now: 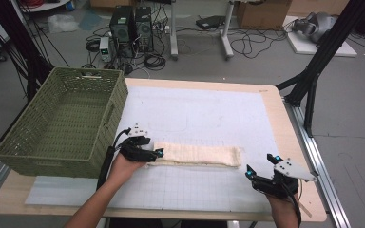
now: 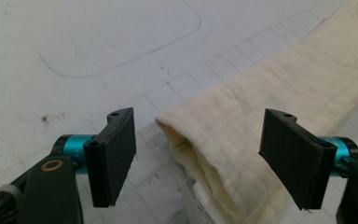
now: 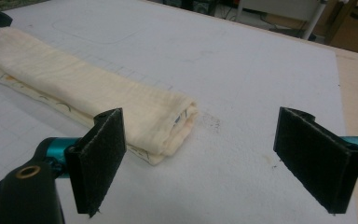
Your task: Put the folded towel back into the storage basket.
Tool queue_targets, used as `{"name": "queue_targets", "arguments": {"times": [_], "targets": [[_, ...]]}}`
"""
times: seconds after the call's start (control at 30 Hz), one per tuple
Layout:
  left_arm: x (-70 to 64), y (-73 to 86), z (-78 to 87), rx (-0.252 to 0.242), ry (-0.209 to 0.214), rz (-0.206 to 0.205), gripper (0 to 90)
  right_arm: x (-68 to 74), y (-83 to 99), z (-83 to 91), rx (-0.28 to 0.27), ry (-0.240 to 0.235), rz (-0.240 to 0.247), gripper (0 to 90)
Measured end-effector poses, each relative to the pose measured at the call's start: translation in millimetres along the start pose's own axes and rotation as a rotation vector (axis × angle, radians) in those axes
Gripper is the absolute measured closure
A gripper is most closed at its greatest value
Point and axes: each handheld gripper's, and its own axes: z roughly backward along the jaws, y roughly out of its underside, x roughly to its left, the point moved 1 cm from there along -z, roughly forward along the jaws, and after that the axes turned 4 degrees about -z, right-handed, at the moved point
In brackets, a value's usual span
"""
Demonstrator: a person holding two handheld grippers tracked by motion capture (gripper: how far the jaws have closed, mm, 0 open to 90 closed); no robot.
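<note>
A cream cloth (image 1: 200, 155), folded into a long narrow strip, lies across the white gridded mat (image 1: 204, 114). My left gripper (image 1: 147, 151) sits at the strip's left end, open, and the cloth end (image 2: 223, 154) lies between its jaws without being pinched. My right gripper (image 1: 262, 167) is open to the right of the strip's other end, near the table's front right. In the right gripper view the cloth end (image 3: 168, 121) lies just ahead of the left jaw, apart from it, and nothing is between the jaws (image 3: 214, 161).
A green woven basket (image 1: 62, 121) stands at the table's left, close to my left hand. The wooden table edge (image 1: 285, 118) runs along the right. Computers, cables and black frame legs are on the floor beyond the table.
</note>
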Motion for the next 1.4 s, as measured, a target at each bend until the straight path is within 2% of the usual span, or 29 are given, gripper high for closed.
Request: {"name": "queue_targets", "arguments": {"times": [0.13,0.2,0.3,0.43,0.6,0.67,0.73,0.83,0.97,1.03,1.13,1.23,1.4], "targets": [[-3.0,2.9,-3.4,0.042,-0.007,-0.027,33.5,0.5,-0.1,0.1,0.001,0.001,-0.002,15.6],[-4.9,3.0,-2.6,0.053,-0.024,-0.055,36.3,0.4,-0.2,0.2,0.002,0.001,-0.002,15.6],[-6.8,2.5,-1.9,0.062,-0.033,-0.060,39.9,0.3,-0.1,0.1,0.002,0.001,-0.002,15.6],[-8.7,2.1,-1.1,0.066,-0.015,-0.065,47.0,0.6,-0.1,0.2,0.002,0.002,-0.002,15.6],[-13.6,2.4,-0.8,0.063,0.020,-0.044,64.2,0.8,-0.3,0.0,0.003,0.002,0.001,15.6],[-15.0,2.4,-0.9,0.064,0.044,-0.035,75.0,0.9,-0.2,-0.2,0.005,0.002,0.003,15.6],[-16.8,2.1,-1.1,0.063,0.041,-0.038,80.0,1.0,-0.2,-0.4,0.006,0.001,0.005,15.6],[-15.9,2.1,-1.0,0.058,0.043,-0.026,80.9,1.0,-0.1,-0.3,0.008,0.001,0.003,15.6],[-15.3,1.4,1.2,0.029,0.048,-0.021,80.9,0.5,0.2,-0.8,0.006,-0.004,0.003,15.6],[-14.7,0.6,3.9,-0.011,0.057,-0.004,80.9,0.4,0.4,-1.0,0.011,-0.006,0.001,15.8],[-14.3,1.7,9.5,-0.087,0.072,0.001,80.8,1.0,0.0,-0.9,0.009,-0.009,-0.001,15.7],[-15.4,4.6,14.6,-0.130,0.082,-0.020,80.8,0.9,-1.0,-0.7,0.002,-0.010,-0.007,15.7],[-15.0,11.4,22.4,-0.176,0.116,-0.016,80.8,3.4,-2.8,-1.5,-0.009,-0.018,-0.012,15.7]]}}
